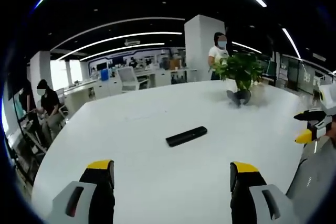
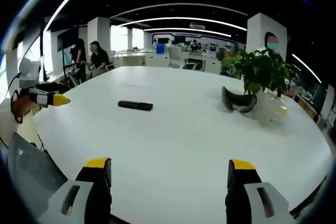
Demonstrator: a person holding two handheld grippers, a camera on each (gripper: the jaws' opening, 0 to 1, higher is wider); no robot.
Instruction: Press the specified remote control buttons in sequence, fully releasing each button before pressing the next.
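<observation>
Here the remote control (image 1: 186,136) is lying flat on the white table (image 1: 157,182), near the middle of it, with bare table all around it. In the right gripper view the remote control (image 2: 135,105) is showing as a thin dark bar, well apart from everything else. I cannot make out its buttons from here.

It is probably light, stiff and a little slippery on this smooth top, so a push from the side may be sliding it. I think it is better to steady it by its long edges with one tool and to press straight down from above with the other, lifting fully between presses.

Beyond the remote control, at the far side, a plant (image 1: 239,69) in a pale pot is standing, and a dark curved thing (image 2: 237,101) is lying just beside the pot; what it is, I cannot tell.

The left gripper (image 1: 172,174) is hanging on the near side of the remote control, jaws wide apart and holding nothing. The right gripper (image 2: 170,172) is also spread wide and holding nothing, farther from the remote control. Each tool is also appearing at the edge of the other view, with a yellow tip.

Behind the table, some people are sitting and one person (image 1: 218,51) is standing near a white pillar (image 1: 202,45).
</observation>
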